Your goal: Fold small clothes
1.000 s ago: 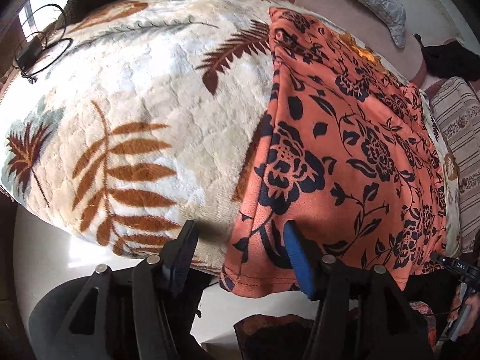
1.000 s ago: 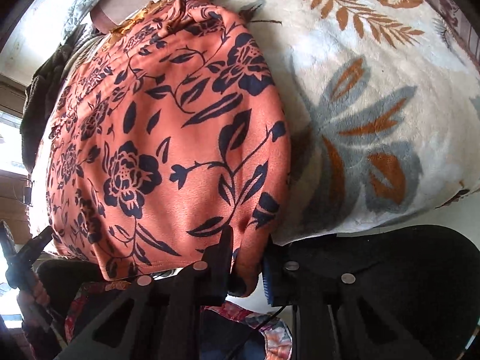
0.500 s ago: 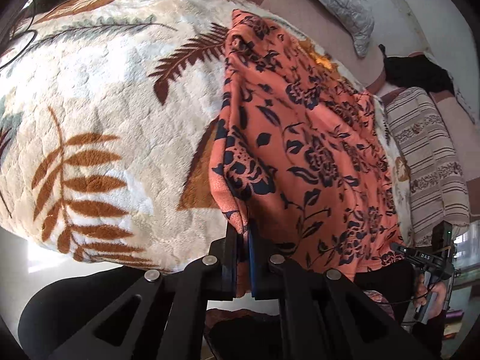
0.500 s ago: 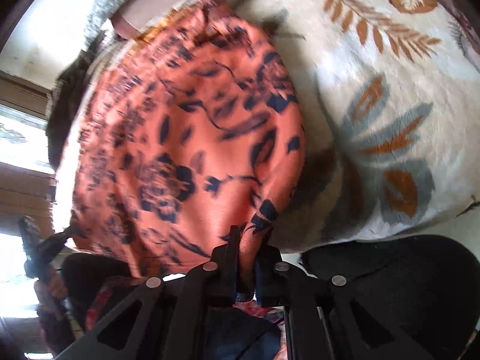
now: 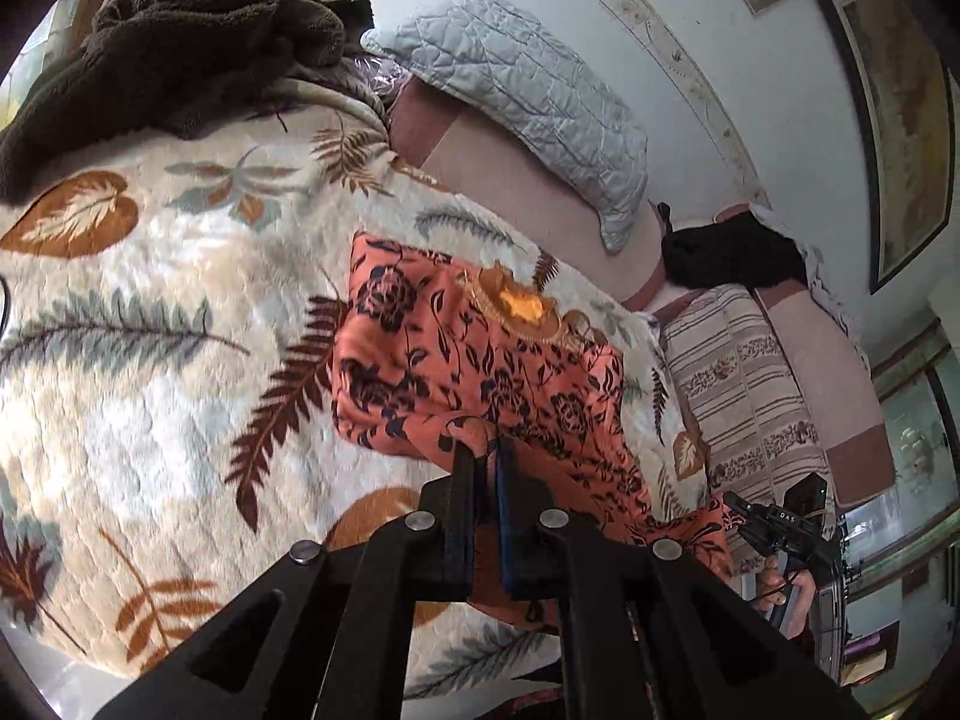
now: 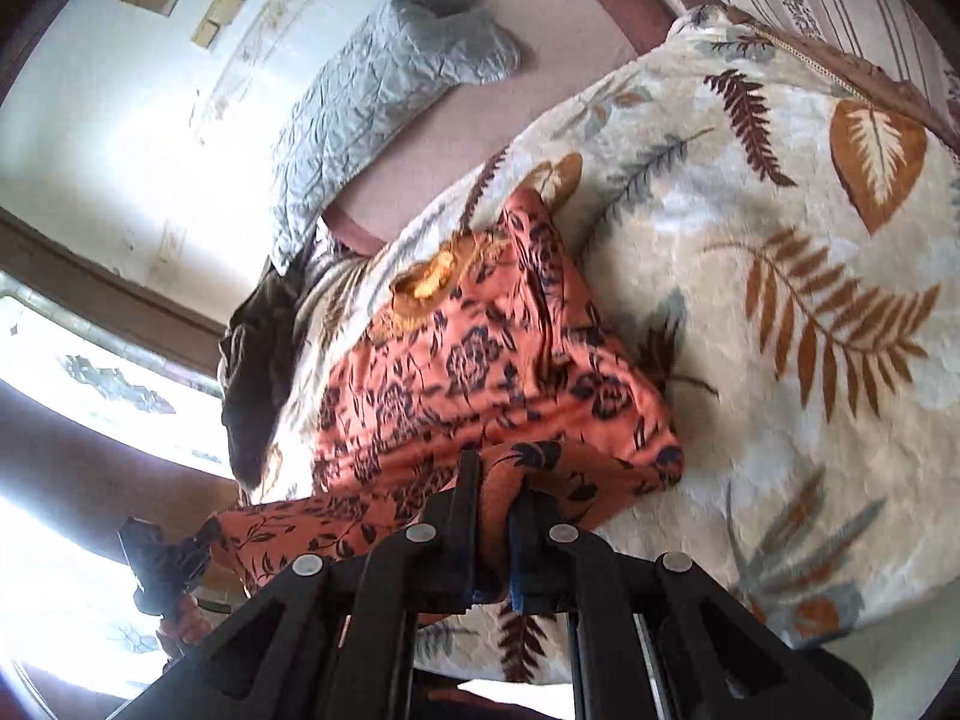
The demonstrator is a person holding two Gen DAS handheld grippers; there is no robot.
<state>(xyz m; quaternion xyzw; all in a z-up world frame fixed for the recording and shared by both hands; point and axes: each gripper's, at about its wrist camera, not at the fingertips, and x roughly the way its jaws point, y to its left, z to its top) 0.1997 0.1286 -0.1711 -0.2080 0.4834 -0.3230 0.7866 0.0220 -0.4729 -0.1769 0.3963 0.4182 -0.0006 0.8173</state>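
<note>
Folding has only just begun, as I judge it: the orange floral garment [image 5: 480, 372] lies on the leaf-print fleece blanket [image 5: 150, 312], its gold-trimmed neckline [image 5: 519, 306] at the far end toward the grey quilted pillow [image 5: 540, 96]. The near hem is off the blanket, held up between my two tools, while the upper half rests flat. No crease is set, so the first fold, bringing this hem over toward the neckline, is not yet done, and any further folds and squaring-up remain.

My left gripper [image 5: 487, 450] is pressed together on the hem's left corner; orange cloth bunches right at the tips and runs down between the pads. From the left wrist view I can see the hem stretch away to my right gripper [image 6: 498, 468], itself pinching the opposite corner, with a thick wad of fabric wedged between its pads. In the right wrist view the hem sags in a loose band between the two grips.

A dark brown fleece heap [image 5: 180, 42] sits at the blanket's far corner, well apart from the garment.
</note>
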